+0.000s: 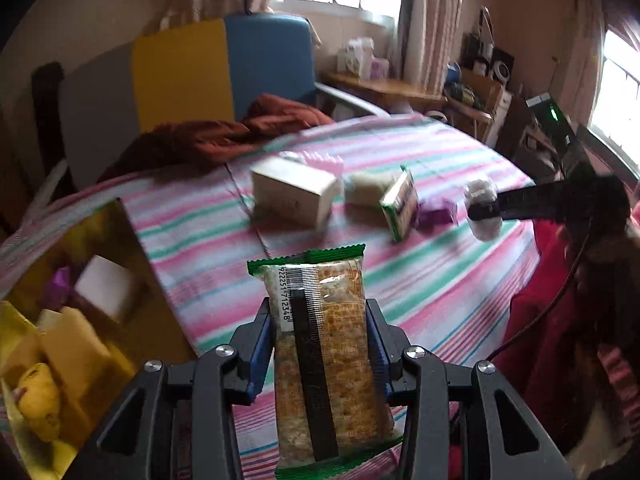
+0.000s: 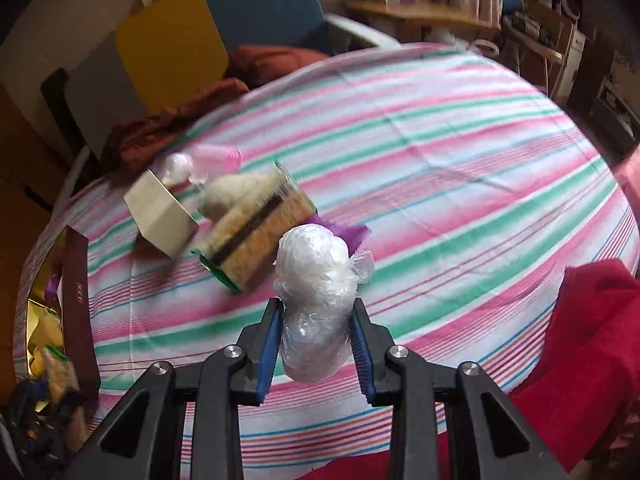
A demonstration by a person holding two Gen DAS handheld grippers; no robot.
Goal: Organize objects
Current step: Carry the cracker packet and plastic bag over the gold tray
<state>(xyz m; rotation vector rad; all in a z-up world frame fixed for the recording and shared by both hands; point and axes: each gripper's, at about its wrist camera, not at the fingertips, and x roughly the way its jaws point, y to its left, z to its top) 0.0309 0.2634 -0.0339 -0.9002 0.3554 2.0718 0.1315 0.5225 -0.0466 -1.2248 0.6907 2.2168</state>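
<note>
Left hand-held gripper point(image 1: 323, 320): pads clamped on a green-edged cracker packet point(image 1: 320, 344), held upright above the striped bedsheet point(image 1: 420, 280). Right hand-held gripper point(image 2: 316, 328): jaws narrow, gripping a clear plastic-wrapped bundle point(image 2: 316, 276), lifted off the sheet. On the bed, grouped together: a white carton point(image 1: 292, 196) tipped on its side, a second cracker packet point(image 1: 398, 204) leaning just beside it, a purple wrapper point(image 1: 436, 212) next to that. At the bed's left edge: a gold-lined box point(image 1: 80, 320) containing a white block, yellow items and a purple piece. Motion blur softens details.
</note>
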